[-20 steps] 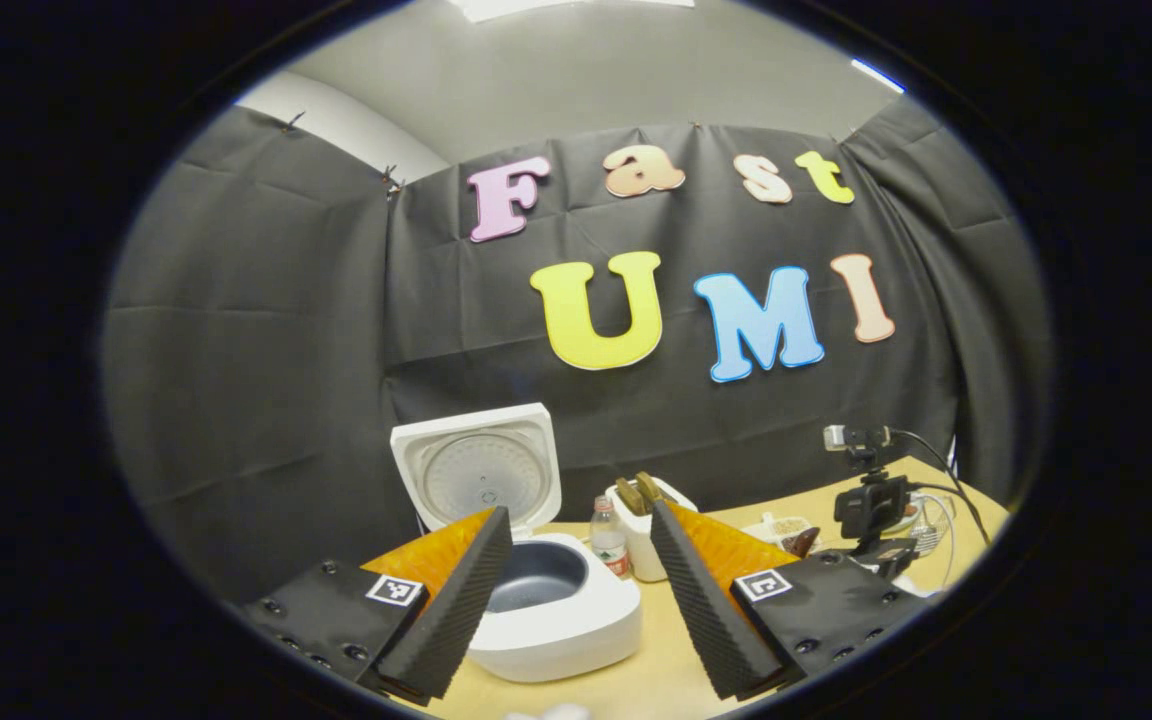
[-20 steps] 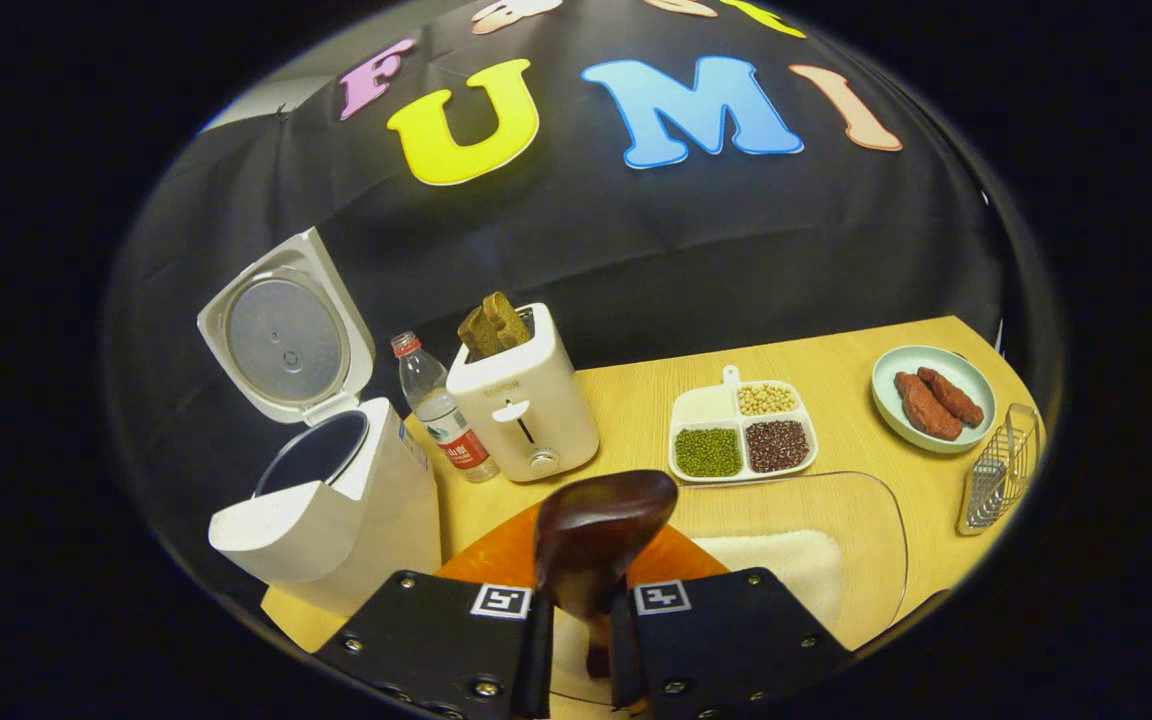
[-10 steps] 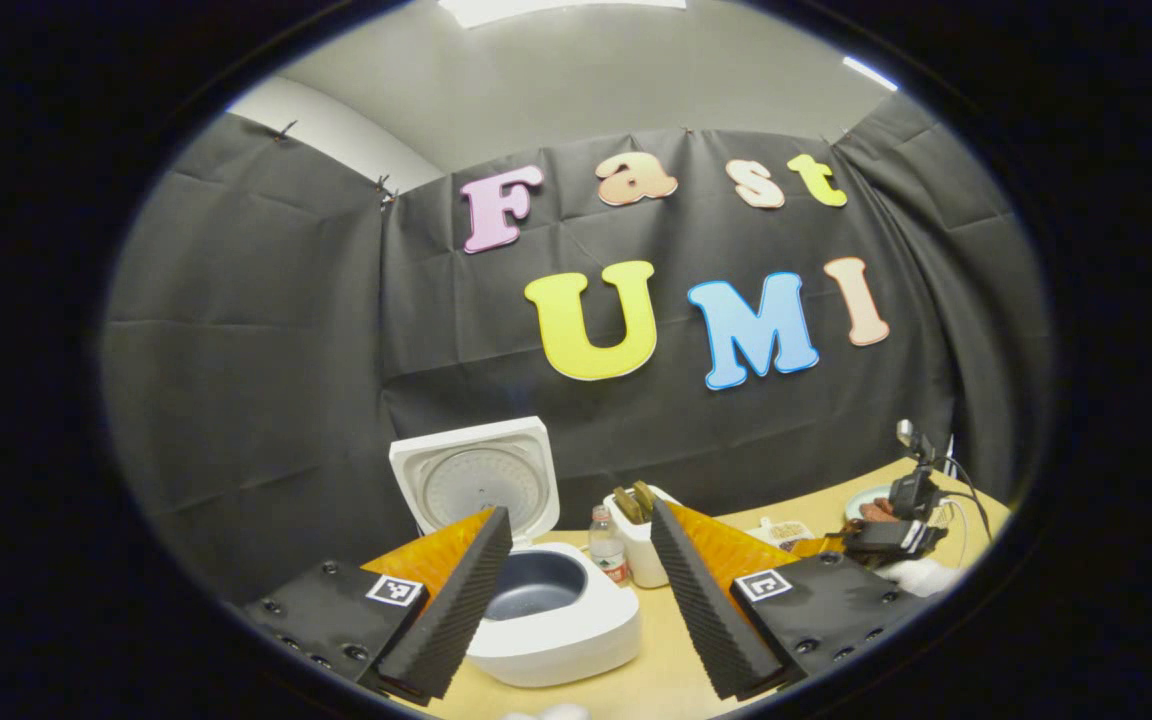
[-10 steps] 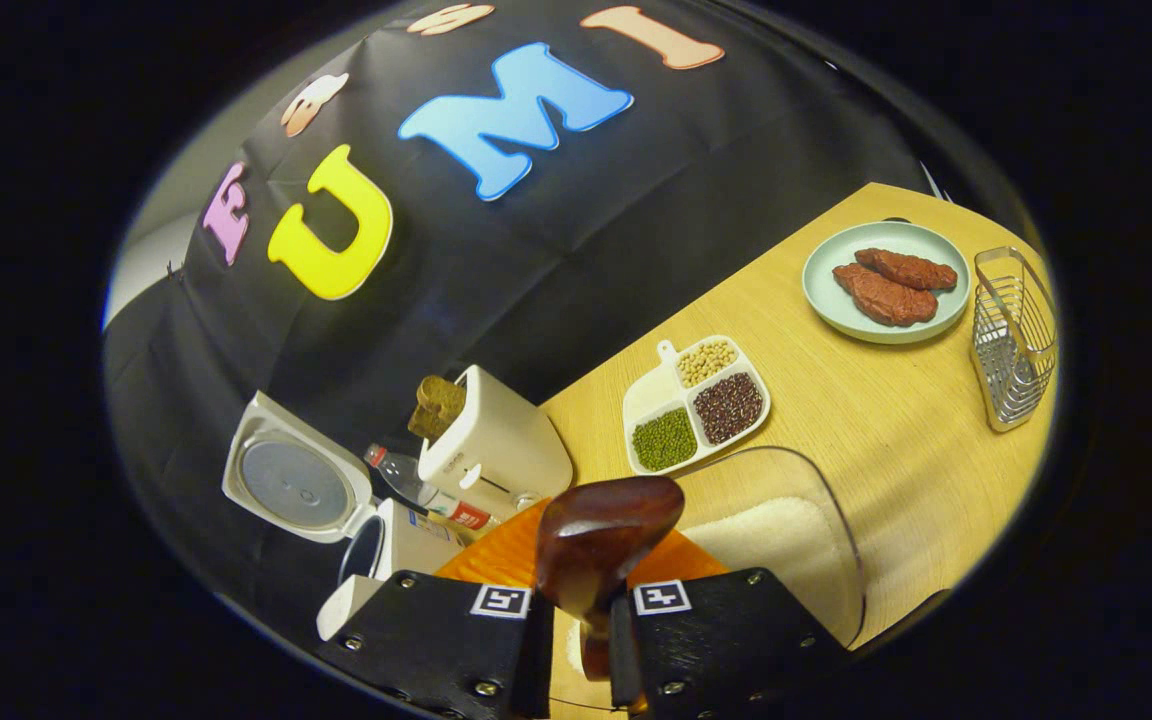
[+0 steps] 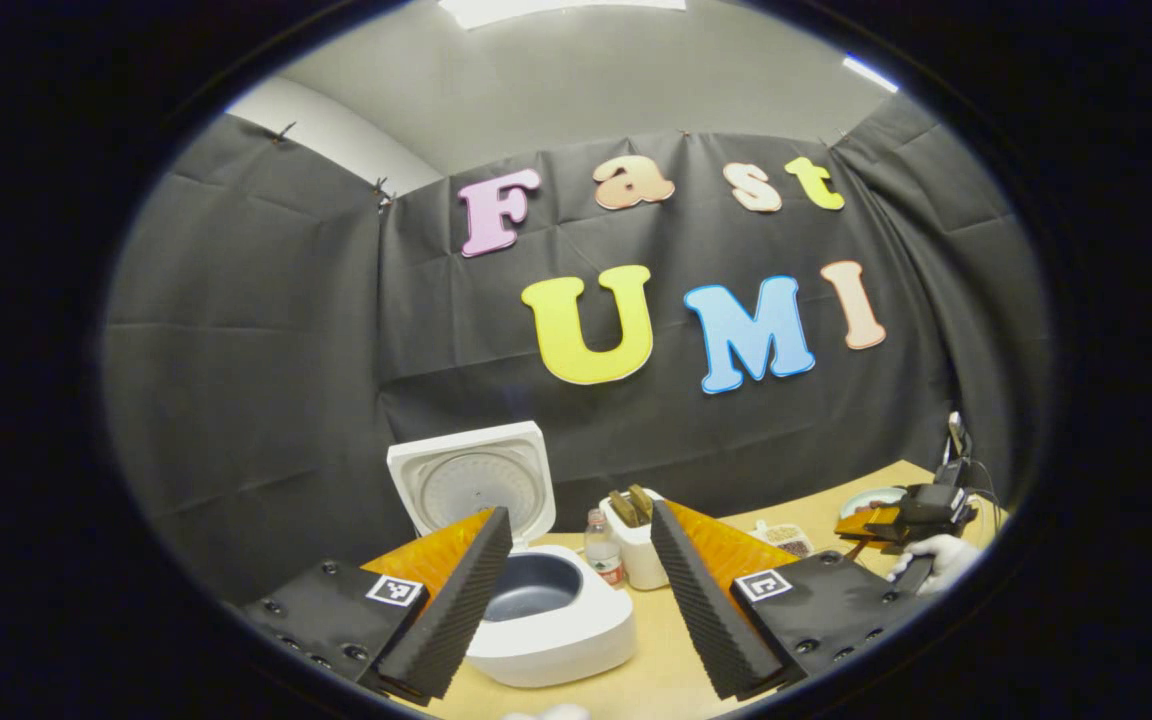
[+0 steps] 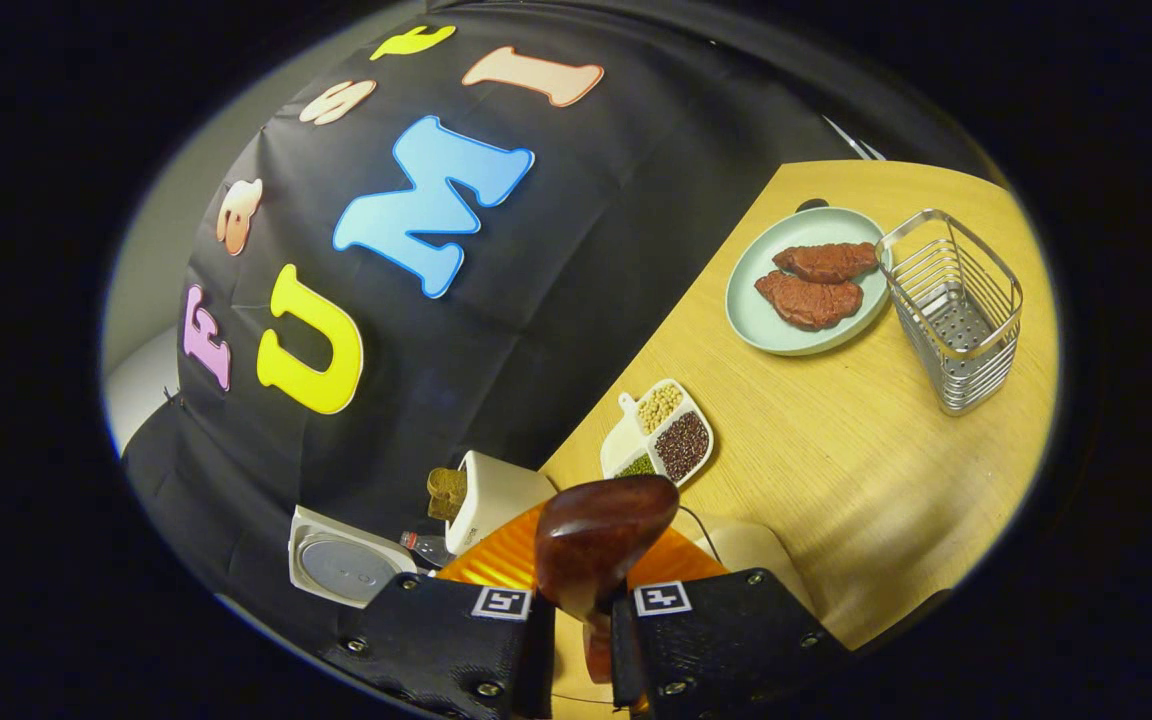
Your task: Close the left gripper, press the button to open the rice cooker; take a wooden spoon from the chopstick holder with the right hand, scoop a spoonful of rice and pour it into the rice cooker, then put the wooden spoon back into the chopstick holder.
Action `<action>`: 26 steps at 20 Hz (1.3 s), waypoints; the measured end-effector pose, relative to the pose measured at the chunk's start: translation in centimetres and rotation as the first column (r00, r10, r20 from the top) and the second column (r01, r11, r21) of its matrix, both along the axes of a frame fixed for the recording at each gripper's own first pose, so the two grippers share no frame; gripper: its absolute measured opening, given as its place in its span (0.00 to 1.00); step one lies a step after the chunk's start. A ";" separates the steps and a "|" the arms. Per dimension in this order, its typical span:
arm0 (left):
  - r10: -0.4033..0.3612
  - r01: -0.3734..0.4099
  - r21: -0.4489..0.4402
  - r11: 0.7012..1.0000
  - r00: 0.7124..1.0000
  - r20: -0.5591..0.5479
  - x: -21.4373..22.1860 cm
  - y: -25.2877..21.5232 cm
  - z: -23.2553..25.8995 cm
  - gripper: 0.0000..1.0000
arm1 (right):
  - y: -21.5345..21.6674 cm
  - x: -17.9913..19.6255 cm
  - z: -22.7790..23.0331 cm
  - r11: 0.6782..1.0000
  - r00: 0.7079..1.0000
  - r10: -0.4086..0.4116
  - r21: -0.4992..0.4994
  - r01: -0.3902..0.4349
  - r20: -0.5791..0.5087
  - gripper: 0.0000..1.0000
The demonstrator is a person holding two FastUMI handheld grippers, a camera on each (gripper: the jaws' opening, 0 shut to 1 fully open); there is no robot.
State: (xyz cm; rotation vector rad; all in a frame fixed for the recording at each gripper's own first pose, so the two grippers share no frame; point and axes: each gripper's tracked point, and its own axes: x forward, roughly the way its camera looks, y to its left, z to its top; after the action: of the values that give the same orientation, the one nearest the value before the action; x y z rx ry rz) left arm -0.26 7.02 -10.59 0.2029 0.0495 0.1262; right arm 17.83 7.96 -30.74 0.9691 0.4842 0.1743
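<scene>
The rice cooker [image 5: 536, 610] is standing open on the table [image 6: 836, 470], so the button press looks done. The wooden spoon [image 6: 591, 545] is sitting clamped in the right gripper [image 6: 581, 640], apparently heading back to the wire chopstick holder [image 6: 951, 310] at far right. The left gripper [image 5: 576, 600] is hovering with jaws released, near the cooker.

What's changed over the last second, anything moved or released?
The right gripper has rolled and swung toward the wire chopstick holder, away from the rice cooker. It keeps its grip on the wooden spoon. The left gripper stays open before the open cooker.
</scene>
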 end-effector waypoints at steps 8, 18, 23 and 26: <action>0.014 -0.014 -0.030 0.999 1.000 -0.009 -1.1 0.8 -1.0 0.95 | 0.7 0.0 6.3 0.999 0.999 -0.016 0.037 0.015 0.036 0.23; 0.061 -0.060 -0.080 0.995 0.998 0.000 -4.3 2.6 -2.1 0.97 | 14.8 1.0 17.2 0.987 0.987 0.114 0.097 -0.125 0.111 0.23; 0.096 -0.097 -0.112 0.989 0.995 -0.010 -5.7 3.8 -2.9 0.99 | 24.6 0.9 19.2 0.970 0.971 0.207 0.107 -0.220 0.119 0.23; 0.124 -0.124 -0.115 0.986 0.992 0.000 -6.4 4.8 -2.5 0.99 | 30.8 0.1 18.3 0.950 0.952 0.286 0.098 -0.297 0.111 0.23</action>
State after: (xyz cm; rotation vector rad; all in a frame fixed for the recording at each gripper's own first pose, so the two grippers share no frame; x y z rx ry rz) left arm -6.69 11.83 -13.06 0.0838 0.0621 0.2475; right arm 17.90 38.79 -12.39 0.9914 0.5325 0.5182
